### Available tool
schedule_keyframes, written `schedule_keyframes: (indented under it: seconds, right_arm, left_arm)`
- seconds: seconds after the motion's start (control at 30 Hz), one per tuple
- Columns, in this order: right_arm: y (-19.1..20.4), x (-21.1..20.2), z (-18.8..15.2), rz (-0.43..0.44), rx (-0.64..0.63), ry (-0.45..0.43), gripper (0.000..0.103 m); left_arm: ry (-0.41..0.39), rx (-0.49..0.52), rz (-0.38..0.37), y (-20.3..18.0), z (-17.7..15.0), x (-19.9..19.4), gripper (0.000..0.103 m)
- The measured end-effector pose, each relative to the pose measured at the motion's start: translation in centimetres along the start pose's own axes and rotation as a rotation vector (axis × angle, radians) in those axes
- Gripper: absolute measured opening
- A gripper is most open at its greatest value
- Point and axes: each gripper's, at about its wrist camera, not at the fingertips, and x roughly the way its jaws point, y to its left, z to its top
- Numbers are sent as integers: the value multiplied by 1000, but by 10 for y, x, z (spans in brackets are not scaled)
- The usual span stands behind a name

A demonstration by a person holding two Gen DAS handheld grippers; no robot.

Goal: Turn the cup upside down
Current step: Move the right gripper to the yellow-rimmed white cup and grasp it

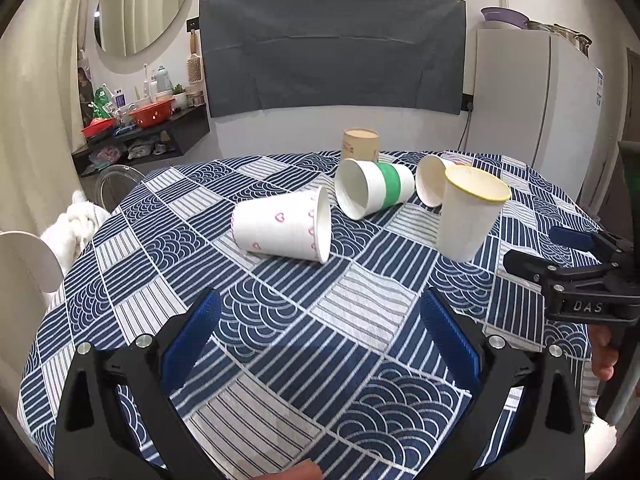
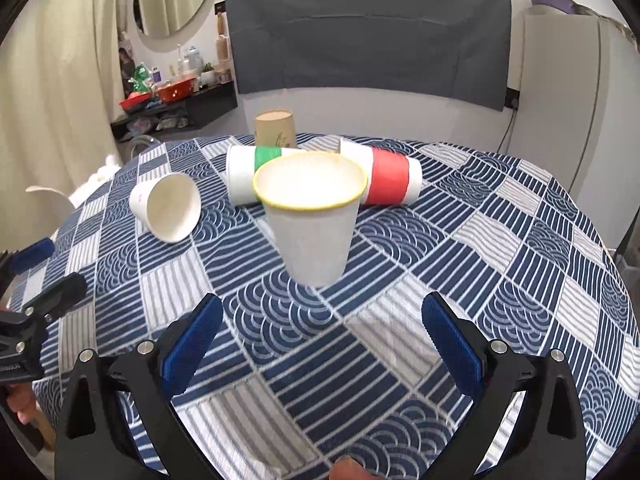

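A round table [image 2: 500,240] with a blue and white cloth holds a bunch of paper cups. The yellow-rimmed cup [image 2: 310,216] stands upright near the middle of the table, mouth up, a bit toward the near edge. This looks like the cup to flip, because the right gripper [image 2: 320,340] points straight at it. That gripper's two blue fingers [image 2: 192,344] are spread wide, with nothing between them, and the cup is a little way in front of them, not touching. The left gripper [image 1: 320,340] is also wide open and holds nothing; it hangs over the near side of the table, and the yellow-rimmed cup sits off to its right. Behind the yellow-rimmed cup lie a green-banded cup [image 2: 250,172] and a red-banded cup [image 2: 390,178], both on their sides. A cup with pink hearts [image 1: 284,226] lies on its side toward the left edge. A brown cup [image 2: 275,128] stands mouth down near the far edge. I think the step now is the reach, before any grab. Next, the right gripper likely needs to slide forward until its fingers are on both sides of the cup, squeeze softly so the thin paper does not crush, lift, turn it over, and set it down on its rim. The cups behind are close, so it should not push too far.
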Motion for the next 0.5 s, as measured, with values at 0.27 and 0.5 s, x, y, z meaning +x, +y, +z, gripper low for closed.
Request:
schedule_keyframes:
  seconds: [0.27, 0.5]
  right_arm:
    - [3, 36, 30, 24, -18, -6, 95]
    - [1, 60, 43, 44, -7, 8, 59]
  left_arm:
    - [12, 14, 24, 4, 13, 14, 97]
    - [30, 5, 5, 10, 13, 19, 97]
